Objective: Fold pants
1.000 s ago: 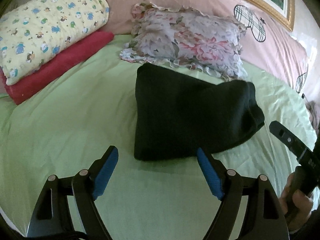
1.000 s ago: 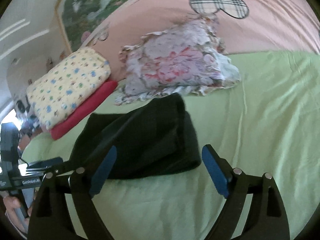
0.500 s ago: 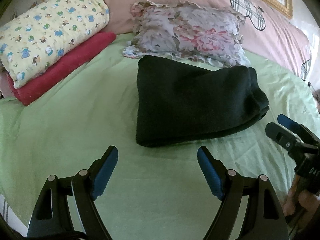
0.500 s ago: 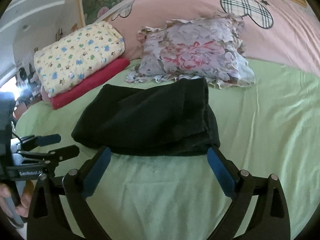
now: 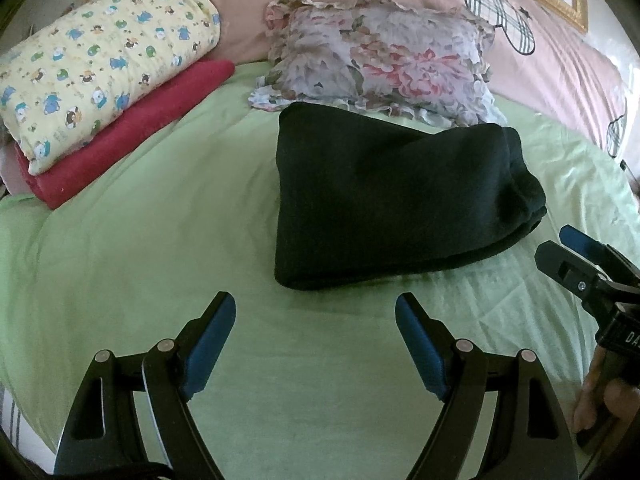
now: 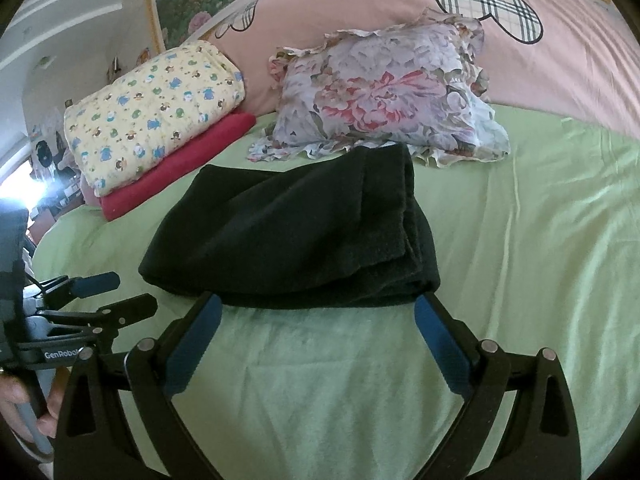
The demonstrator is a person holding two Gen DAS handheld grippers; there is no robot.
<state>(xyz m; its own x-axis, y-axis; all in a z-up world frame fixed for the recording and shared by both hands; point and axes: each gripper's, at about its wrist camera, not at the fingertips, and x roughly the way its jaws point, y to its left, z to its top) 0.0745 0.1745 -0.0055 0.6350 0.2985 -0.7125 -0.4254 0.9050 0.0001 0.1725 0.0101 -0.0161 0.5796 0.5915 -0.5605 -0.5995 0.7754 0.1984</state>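
The black pants [image 5: 392,204] lie folded into a thick bundle on the green bed sheet [image 5: 160,240], just in front of the floral pillow. They also show in the right wrist view [image 6: 296,236]. My left gripper [image 5: 315,304] is open and empty, a short way in front of the bundle's near-left corner. My right gripper [image 6: 318,304] is open and empty, its fingertips at the bundle's near edge. The right gripper shows at the right edge of the left wrist view [image 5: 576,252]. The left gripper shows at the left of the right wrist view [image 6: 108,292].
A floral pillow [image 5: 380,64] lies behind the pants against the pink headboard cover [image 5: 560,52]. A yellow printed quilt [image 5: 100,64] rests on a red folded blanket [image 5: 132,128] at the back left. The bed edge is near at the lower left.
Both grippers have drawn back from the folded pants and stayed open. The pants have not moved.
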